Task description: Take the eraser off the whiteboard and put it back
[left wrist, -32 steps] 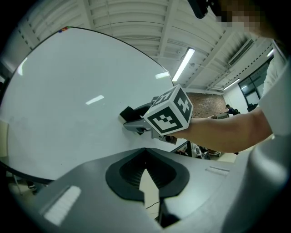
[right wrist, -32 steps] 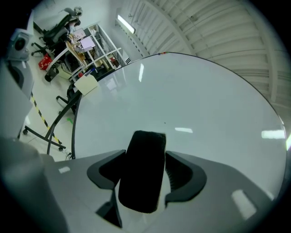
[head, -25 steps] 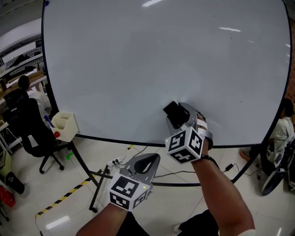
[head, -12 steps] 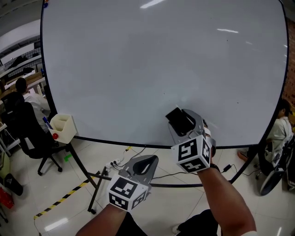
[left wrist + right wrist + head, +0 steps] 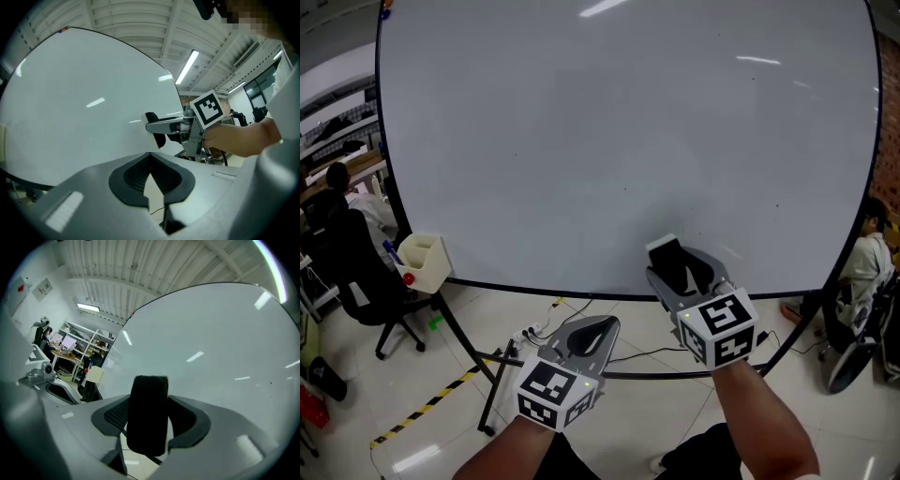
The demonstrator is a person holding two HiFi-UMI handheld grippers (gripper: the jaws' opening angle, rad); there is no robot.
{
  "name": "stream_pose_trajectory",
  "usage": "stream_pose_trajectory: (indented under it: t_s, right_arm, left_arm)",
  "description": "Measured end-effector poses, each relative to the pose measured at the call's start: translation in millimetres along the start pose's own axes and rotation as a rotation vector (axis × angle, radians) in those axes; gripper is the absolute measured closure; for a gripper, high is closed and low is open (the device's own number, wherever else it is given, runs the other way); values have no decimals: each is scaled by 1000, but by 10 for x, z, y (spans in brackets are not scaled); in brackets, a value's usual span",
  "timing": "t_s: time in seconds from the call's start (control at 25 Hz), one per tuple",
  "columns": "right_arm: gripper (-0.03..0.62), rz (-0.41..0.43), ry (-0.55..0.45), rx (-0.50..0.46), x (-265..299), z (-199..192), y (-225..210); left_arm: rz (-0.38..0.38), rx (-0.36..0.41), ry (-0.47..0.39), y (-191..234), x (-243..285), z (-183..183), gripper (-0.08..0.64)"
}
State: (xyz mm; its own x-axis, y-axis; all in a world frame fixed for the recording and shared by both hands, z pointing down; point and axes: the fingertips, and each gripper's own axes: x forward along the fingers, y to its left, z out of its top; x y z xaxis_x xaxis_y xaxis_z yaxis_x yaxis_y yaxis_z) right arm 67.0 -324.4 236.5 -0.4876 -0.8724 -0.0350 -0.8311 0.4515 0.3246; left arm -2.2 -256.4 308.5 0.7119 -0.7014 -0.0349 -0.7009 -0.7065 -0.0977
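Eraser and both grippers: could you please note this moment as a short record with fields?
right gripper: shut on eraser
eraser: black, upright between the jaws
whiteboard: nearly blank
eraser position: by the whiteboard's lower edge; contact cannot be told
left gripper: shut, empty, below the whiteboard's lower edge

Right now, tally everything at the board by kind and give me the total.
Whiteboard: 1
Eraser: 1
Tongs: 2, left tongs and right tongs
Cream holder: 1
Total: 5
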Motion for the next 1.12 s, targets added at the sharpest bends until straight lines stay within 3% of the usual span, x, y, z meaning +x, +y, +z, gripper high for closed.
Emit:
stream_pose_trajectory:
  t_s: [0.68, 1.12]
  right_arm:
    - [348, 97, -57, 235, -372, -126, 101]
    - [348, 128, -73, 235, -672, -104, 171]
  left_arm:
    - [-9, -4, -2, -42, -1, 32, 543]
    - [-15, 1, -2, -59, -4, 61, 543]
